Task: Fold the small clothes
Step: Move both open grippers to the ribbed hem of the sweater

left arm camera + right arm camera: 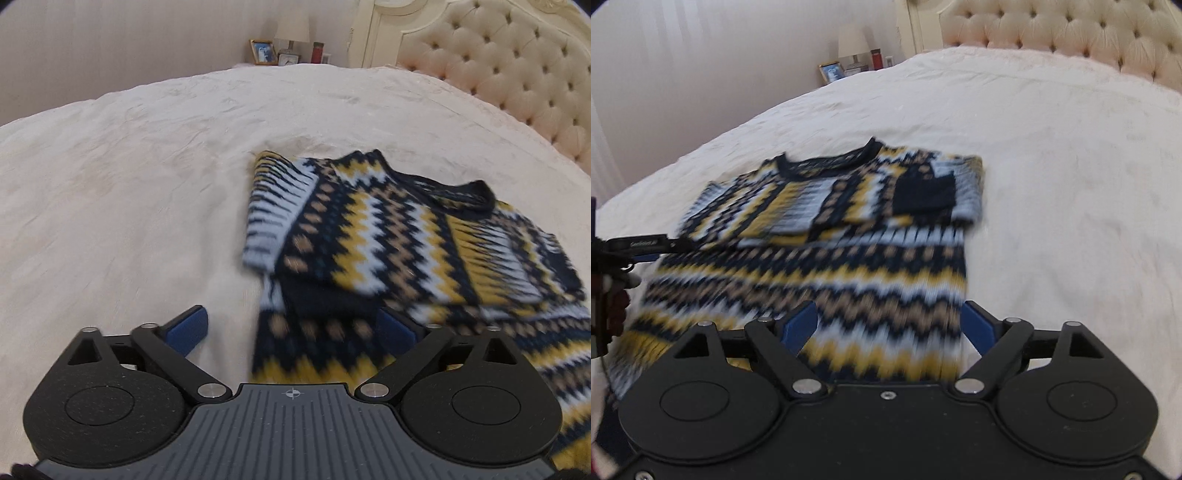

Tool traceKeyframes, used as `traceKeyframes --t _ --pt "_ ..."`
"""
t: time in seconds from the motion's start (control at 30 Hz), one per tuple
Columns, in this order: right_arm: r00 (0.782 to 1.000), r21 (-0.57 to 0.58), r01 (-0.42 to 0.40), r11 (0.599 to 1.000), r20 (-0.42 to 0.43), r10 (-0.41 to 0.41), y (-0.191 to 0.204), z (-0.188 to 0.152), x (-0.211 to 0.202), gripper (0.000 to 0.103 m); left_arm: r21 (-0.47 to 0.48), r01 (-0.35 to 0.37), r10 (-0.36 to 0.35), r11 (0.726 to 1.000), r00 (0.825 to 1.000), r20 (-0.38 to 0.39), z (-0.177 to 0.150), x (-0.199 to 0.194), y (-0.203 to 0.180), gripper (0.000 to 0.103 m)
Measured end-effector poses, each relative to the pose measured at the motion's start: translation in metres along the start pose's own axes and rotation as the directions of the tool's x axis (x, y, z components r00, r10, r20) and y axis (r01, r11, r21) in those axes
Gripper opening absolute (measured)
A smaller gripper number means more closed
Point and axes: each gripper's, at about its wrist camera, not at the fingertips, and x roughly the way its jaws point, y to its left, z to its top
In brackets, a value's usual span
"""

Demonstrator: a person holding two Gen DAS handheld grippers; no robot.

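Sweater (388, 236) lay flat on the bed (147, 184), ahead of my left claw (291, 328) and off to its right, patterned in navy, yellow, tan and white zigzags. Both sleeves were folded in across the chest, and the dark collar sat at the far end, toward the tufted headboard (517, 74). My left claw stood wide, nothing between its blue pads (190, 326). Its left pad hung over bare bedding; its right pad was over the sweater's near left edge, though I could not tell whether it touched the knit. The hem lay closest, running under that claw's right side.

My right claw (888, 325) was wide too, gripping nothing. The sweater's (827, 236) lower body filled the gap between its pads (801, 325) and spread out ahead and to the left; the hem's right corner sat just inside the right pad. A folded sleeve with a dark cuff lay ahead, slightly right. White bed (1052, 184) stretched off to the right. At the far left of that view, the tip of my left claw (639, 245) reached the sweater's left edge. A lamp (853, 44) and a picture frame (831, 72) stood far off beyond the bed.
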Motion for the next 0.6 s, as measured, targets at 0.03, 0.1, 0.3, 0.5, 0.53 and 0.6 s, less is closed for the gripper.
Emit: traceKeyframes --t 0.03,0.1,0.3,0.5,0.53,0.6 --pt "1.0 0.01 -0.017 1.0 -0.008 0.017 0.0 -0.005 -0.006 0.086 -0.006 -0.01 0.01 1.0 1.0 -0.013 -0.005 -0.011 -0.002 0.09" --pt "0.999 0.024 -0.043 0.999 -0.027 0.044 0.0 -0.018 -0.016 0.086 -0.035 -0.025 0.023 0.999 0.999 -0.038 -0.017 -0.034 -0.005 0.09" --pt "0.99 0.071 -0.102 0.992 -0.086 0.108 0.001 -0.051 -0.035 0.086 -0.097 -0.039 0.028 0.995 0.993 -0.112 -0.053 -0.092 -0.005 0.09" --pt "0.979 0.119 -0.132 0.984 -0.136 0.148 0.002 -0.076 -0.046 0.087 -0.085 -0.037 0.019 0.996 0.977 -0.214 -0.082 -0.117 -0.013 0.09" --pt "0.978 0.125 -0.139 0.982 -0.141 0.156 0.003 -0.079 -0.048 0.087 -0.078 -0.032 0.013 0.996 0.974 -0.225 -0.088 -0.121 -0.014 0.09" --pt "0.974 0.141 -0.151 0.978 -0.147 0.172 0.002 -0.086 -0.051 0.087 -0.047 -0.036 0.024 0.998 0.969 -0.248 -0.099 -0.126 -0.019 0.09"
